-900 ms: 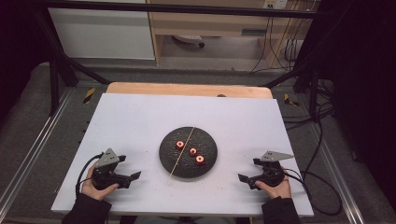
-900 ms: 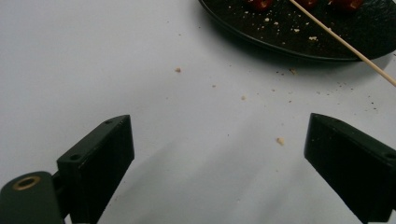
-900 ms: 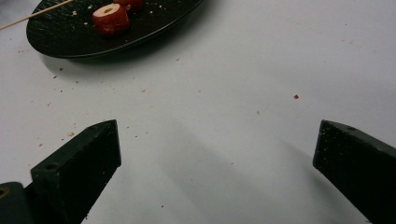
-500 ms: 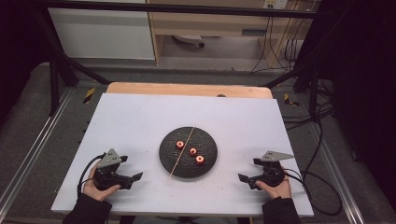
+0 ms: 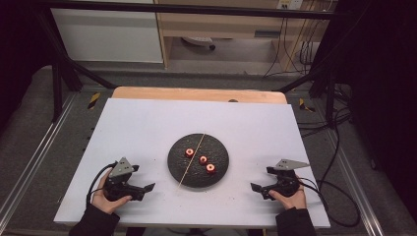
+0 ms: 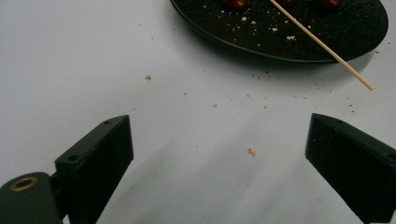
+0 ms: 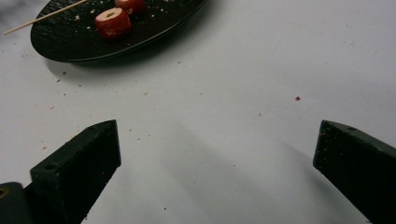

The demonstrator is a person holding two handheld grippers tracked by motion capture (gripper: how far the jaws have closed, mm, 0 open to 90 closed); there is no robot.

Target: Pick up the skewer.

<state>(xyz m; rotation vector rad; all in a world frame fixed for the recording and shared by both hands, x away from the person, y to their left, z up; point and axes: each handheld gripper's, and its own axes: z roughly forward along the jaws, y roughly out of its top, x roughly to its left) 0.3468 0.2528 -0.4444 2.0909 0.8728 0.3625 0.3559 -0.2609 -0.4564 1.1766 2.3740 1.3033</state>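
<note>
We see no legible writing. Left claw (image 5: 147, 187) and right claw (image 5: 256, 188) rest spread, empty, flanking the black plate (image 5: 221, 172) with sausage slices (image 5: 203, 160) and skewer (image 5: 191, 162).

One black plate (image 5: 219, 168), one wooden skewer (image 5: 193, 158), apparently three red sausage slices (image 5: 203, 160), two tools.

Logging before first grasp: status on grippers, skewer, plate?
Left gripper and right gripper open, empty, flanking plate. Skewer across plate, three sausage pieces beside it. Nothing in the way.
</note>
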